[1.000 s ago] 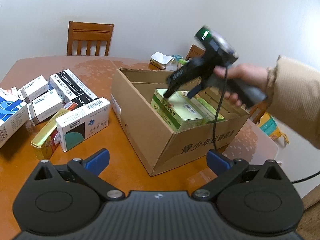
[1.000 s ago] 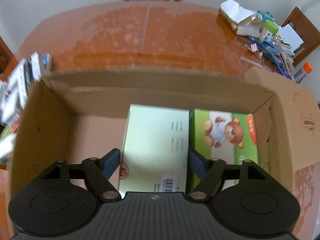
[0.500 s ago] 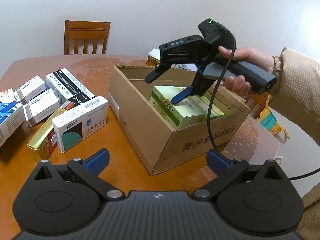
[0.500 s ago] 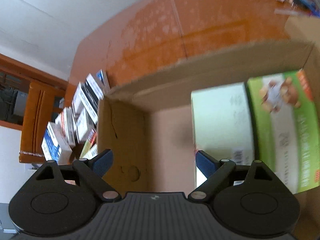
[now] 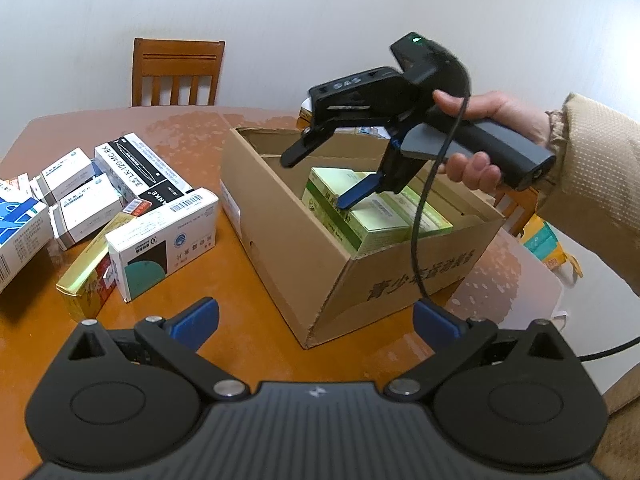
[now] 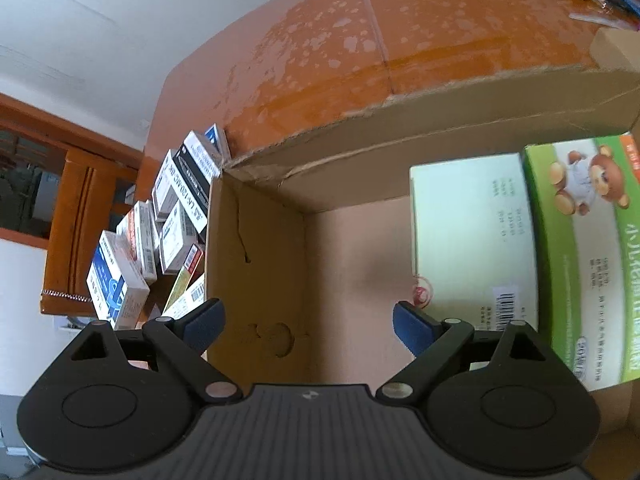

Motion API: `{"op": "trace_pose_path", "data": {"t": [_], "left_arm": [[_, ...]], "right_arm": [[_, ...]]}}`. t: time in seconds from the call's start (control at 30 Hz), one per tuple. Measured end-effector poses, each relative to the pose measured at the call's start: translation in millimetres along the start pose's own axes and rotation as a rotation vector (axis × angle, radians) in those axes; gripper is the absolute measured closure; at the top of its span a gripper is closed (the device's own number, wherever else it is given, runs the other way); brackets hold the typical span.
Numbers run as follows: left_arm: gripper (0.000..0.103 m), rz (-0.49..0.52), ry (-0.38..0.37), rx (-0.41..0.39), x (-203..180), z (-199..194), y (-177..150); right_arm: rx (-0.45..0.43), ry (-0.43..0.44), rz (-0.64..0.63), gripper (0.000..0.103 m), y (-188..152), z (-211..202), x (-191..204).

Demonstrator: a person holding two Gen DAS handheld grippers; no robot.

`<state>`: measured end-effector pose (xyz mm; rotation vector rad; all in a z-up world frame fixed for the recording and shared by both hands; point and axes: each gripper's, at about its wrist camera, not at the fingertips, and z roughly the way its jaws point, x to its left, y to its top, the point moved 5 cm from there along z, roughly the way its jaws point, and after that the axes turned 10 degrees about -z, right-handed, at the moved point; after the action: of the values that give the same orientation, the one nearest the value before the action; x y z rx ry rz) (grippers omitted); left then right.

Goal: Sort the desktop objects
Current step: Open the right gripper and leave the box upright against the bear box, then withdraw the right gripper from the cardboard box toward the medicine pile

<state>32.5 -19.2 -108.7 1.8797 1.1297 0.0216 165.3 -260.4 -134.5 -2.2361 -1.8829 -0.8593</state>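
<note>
Nearest, the left gripper [image 5: 314,318] sits as it did a second ago, its blue-padded jaws wide apart over the orange-brown wooden surface [image 5: 168,344] with nothing between them. Just beyond it stands the open brown cardboard box [image 5: 360,280]. Inside, at the box's right end, a pale green rectangular carton [image 6: 472,236] lies flat beside a bright green carton with a cartoon bear [image 6: 580,248], touching it. A second ago the right gripper [image 5: 316,178] reached down astride the pale carton; now it has lifted and swung left, jaws spread wider and empty, one pad just over the carton's top, held by a hand [image 5: 492,128] in a beige sleeve. To the left of the box, a heap of white, black and gold small cardboard boxes [image 5: 120,208] lies unmoved. Farther off, a wooden chair [image 5: 176,72] stands at the far edge.
</note>
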Motion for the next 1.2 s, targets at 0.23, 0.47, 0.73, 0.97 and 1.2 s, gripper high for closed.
{"op": "trace_pose_path", "data": {"t": [0.23, 0.47, 0.73, 0.97, 1.2], "left_arm": [[0.0, 0.0, 0.006, -0.003, -0.9, -1.8, -1.6], [0.0, 0.004, 0.009, -0.006, -2.5, -3.8, -2.7], [0.0, 0.003, 0.019, -0.008, -0.3, -8.2, -4.9], [0.0, 0.017, 0.005, 0.012, -3.2, -2.9, -5.3], [0.0, 0.038, 0.009, 0.016, -9.4, -1.9, -4.1]], "right_arm": [[0.009, -0.111, -0.06, 0.009, 0.7, 13.9, 0.8], [-0.023, -0.13, -0.053, 0.009, 8.2, 18.2, -1.9], [-0.075, -0.027, -0.036, 0.007, 0.1, -32.5, 2.3], [0.069, -0.044, -0.008, 0.006, -35.0, -40.5, -20.9], [0.124, -0.084, 0.022, 0.006, -46.4, -13.6, -37.6]]}}
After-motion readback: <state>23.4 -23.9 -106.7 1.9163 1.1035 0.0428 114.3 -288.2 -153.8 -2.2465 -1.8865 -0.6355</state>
